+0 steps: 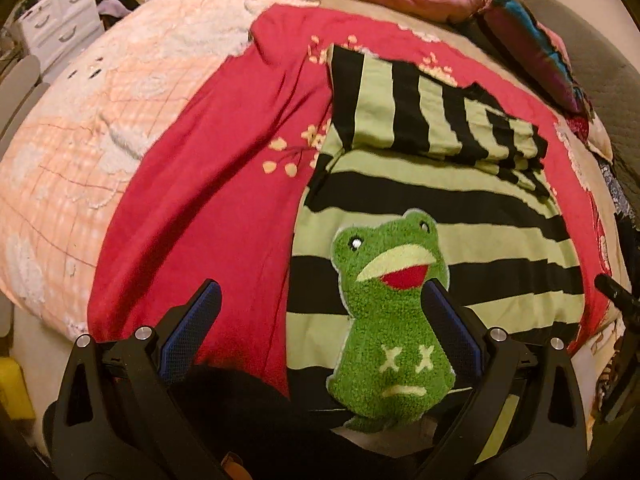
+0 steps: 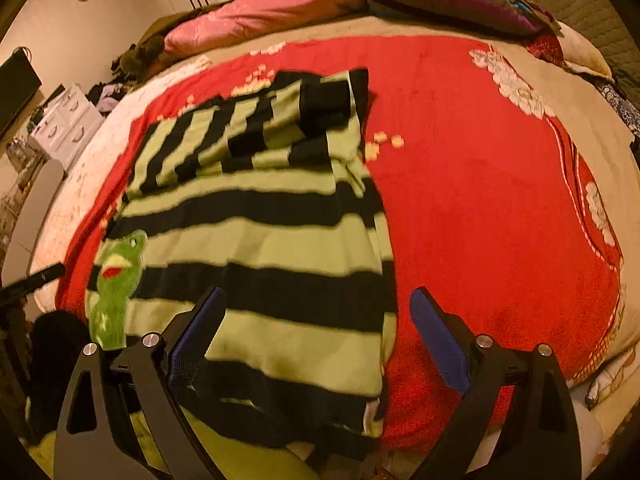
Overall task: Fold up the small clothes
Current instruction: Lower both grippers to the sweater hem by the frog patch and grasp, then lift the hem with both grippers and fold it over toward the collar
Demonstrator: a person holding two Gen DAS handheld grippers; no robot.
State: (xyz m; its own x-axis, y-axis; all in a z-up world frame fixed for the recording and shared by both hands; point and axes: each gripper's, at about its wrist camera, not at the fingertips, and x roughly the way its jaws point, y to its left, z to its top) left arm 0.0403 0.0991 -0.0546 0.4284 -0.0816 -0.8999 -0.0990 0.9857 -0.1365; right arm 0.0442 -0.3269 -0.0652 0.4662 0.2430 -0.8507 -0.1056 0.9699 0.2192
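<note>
Both my claws hang spread over the near hem of the sweater (image 2: pixel 260 248), pinching nothing. The left claw (image 1: pixel 320 308) straddles the frog patch (image 1: pixel 394 320); the right claw (image 2: pixel 318 312) straddles the sweater's right edge. My worry is that a pad may catch only the top layer, or grab the red blanket (image 2: pixel 480 208) along with it, so the fold would drag the bedding. The thick patch could also bunch and skew the fold. The folded sleeve (image 1: pixel 432 120) at the far end looks loose and might slide off if I lift unevenly. The sweater lies on the blanket on the bed: pale green with broad black stripes, soft knit, mostly flat, with the fuzzy frog near its left side.
</note>
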